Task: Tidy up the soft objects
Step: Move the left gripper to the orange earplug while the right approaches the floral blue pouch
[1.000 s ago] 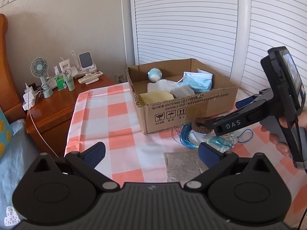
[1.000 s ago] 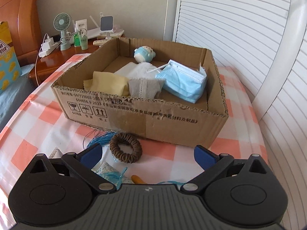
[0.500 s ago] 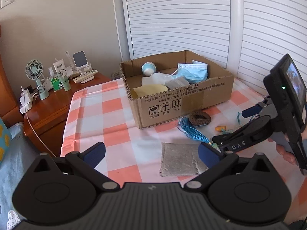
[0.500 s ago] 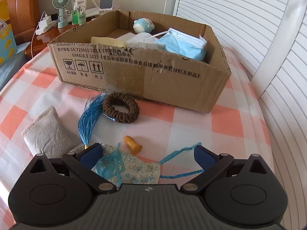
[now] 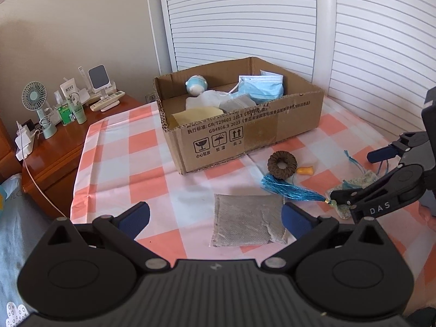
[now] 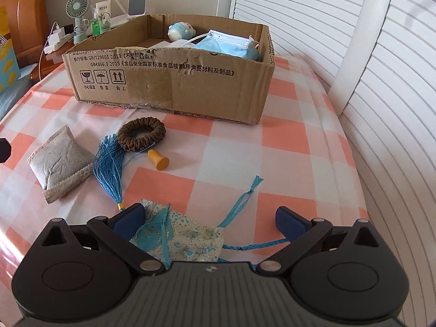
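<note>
Blue brocade pouch [image 6: 185,241] lay on the table between my spread right tongs [image 6: 209,219]; left tongs [image 5: 215,216] gaped over a grey sachet [image 5: 246,222]. I judged its trailing cords [image 6: 239,199] might snag the box [image 6: 169,87].

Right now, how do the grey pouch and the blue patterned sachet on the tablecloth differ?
The grey pouch is plain woven fabric; the blue patterned sachet is shiny with a tassel and cords. The grey pouch lies ahead of the open left claw; the blue patterned sachet sits between the fingers of the open right claw. Both remain outside the cardboard box.
</note>
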Motion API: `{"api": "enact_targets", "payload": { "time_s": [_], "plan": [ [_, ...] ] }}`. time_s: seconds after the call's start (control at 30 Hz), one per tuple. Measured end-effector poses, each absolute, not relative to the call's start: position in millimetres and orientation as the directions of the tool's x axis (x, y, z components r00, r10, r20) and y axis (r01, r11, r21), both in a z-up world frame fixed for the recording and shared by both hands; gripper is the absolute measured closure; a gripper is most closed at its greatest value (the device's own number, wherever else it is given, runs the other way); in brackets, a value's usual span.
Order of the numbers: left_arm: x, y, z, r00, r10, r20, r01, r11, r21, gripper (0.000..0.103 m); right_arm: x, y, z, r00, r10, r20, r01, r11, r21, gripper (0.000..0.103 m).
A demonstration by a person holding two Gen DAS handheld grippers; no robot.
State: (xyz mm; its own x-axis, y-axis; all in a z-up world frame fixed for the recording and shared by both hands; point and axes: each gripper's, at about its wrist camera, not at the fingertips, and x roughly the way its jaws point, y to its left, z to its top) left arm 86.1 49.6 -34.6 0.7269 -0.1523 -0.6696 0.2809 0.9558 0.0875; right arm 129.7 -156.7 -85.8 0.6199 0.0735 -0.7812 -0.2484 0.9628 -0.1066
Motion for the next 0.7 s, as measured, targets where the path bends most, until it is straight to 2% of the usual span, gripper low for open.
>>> {"api": "enact_targets", "payload": {
  "time_s": [0.3, 0.5, 0.7],
  "plan": [
    [92.6, 32.7, -37.6, 0.71, -0.181, -0.681, 0.332, 0.938, 0.097, 0.001, 112.5, -160.4, -77.0, 0.635, 0.133, -0.761, -0.298, 0.951, -0.083, 0.0],
    [99.6, 23.8, -41.3, 0.692, -0.194, -0.696, 0.352, 0.931, 0.091, 0.001, 91.2, -164.1, -76.6, 0.625, 0.246, -0.741, -0.432, 0.899, -0.067, 0.0],
    [105.5, 9.6, -45.1, 0.654, -0.252, -0.714, 0.408, 0.911, 0.052, 0.001, 90.8, -164.8, -87.8, 0.591, 0.28, -0.757, -0.483, 0.874, -0.054, 0.0]
  ]
}}
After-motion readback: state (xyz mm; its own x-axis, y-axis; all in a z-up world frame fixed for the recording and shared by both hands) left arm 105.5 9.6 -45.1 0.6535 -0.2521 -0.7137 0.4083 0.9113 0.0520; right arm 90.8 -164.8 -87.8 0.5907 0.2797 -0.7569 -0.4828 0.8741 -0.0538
